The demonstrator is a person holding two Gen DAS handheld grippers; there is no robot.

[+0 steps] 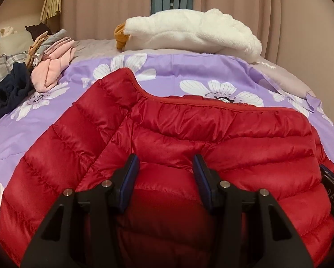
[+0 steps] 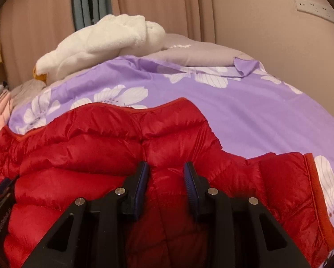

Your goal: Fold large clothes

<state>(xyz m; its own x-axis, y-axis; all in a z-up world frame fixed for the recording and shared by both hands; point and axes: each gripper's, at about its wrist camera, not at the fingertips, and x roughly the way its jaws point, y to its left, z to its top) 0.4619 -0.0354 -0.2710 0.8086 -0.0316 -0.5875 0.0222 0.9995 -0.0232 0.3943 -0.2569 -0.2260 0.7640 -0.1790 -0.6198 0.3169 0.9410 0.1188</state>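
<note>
jacket: red quilted puffer jacket lies spread on the bed, near edge, hem toward the far side; one sleeve angles out on the left of the left wrist view, a cuffed sleeve sticks out on the right of the right wrist view.
left gripper: jaws about half open, red padding bulging between them; pads don't look pressed on it, so no grip as far as I can tell.
right gripper: narrower gap, straddling a quilted seam; can't tell if it pinches.
why: both sit side by side on the near part of the body, likely to take two hold points and fold it over evenly.
surface: purple bedsheet with white flowers, soft, jacket slippery.
room: white fleece garment at the far edge, pile of pink and grey clothes left, beige curtains behind.
</note>
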